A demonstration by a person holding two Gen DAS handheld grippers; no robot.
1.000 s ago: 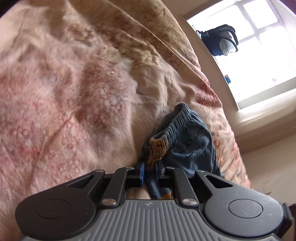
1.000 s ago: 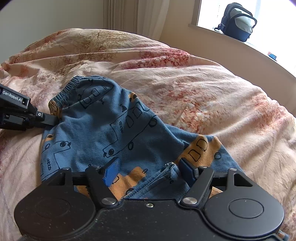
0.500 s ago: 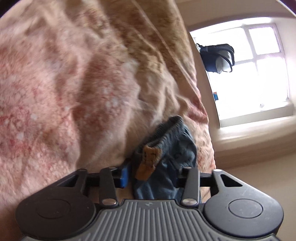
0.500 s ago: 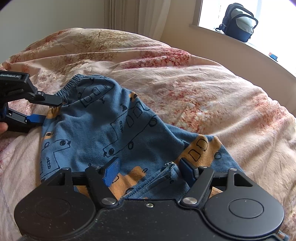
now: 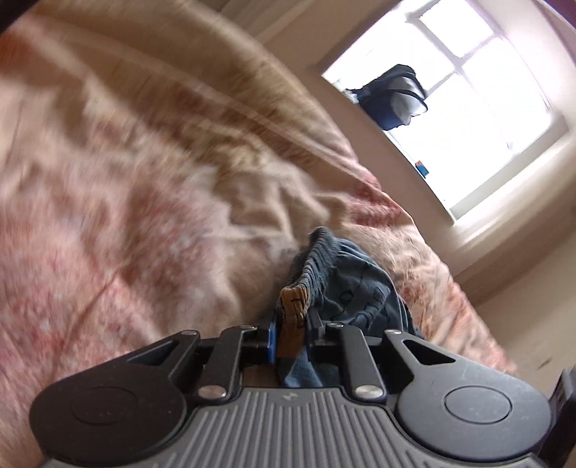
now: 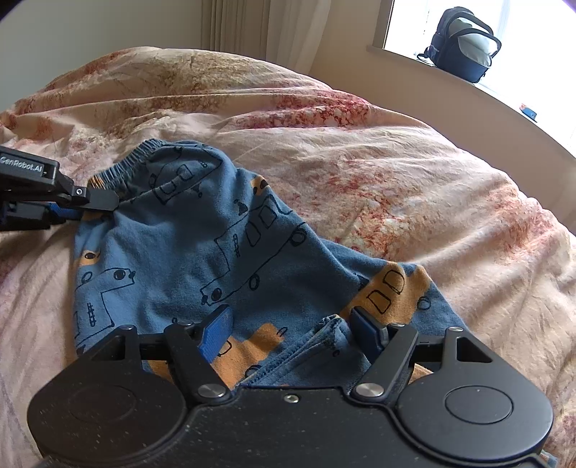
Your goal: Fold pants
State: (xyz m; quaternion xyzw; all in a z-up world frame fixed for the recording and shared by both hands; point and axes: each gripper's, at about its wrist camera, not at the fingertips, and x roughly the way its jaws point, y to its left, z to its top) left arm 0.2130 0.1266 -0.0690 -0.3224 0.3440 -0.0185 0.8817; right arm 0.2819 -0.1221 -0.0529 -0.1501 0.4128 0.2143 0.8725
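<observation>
On the bed, over a pink and beige flowered duvet (image 6: 396,187), lie the blue pants (image 6: 187,252), printed with dark outline drawings of vehicles and some orange patches. They are spread a little crumpled, with the elastic waistband (image 6: 133,162) at the far left side and the leg ends near the right gripper.

At the waistband corner, the left gripper (image 6: 99,203) has just been closing its jaws, and they now pinch the cloth: in its own view an orange part of the waistband (image 5: 293,306) stands squeezed between the two fingers, and the blue fabric hangs below them.

The right gripper (image 6: 291,333) stays low over the leg ends. Its blue pads (image 6: 216,331) stand wide apart, one on each side of a stitched hem (image 6: 324,334), and they do not press the cloth.

Behind the bed I see a pale curtain (image 6: 273,28) and a plain wall. More to the right is a bright window (image 5: 478,108), and on its sill (image 6: 468,90) stands a dark blue backpack (image 6: 464,43), with a small blue thing (image 6: 528,111) farther along.
</observation>
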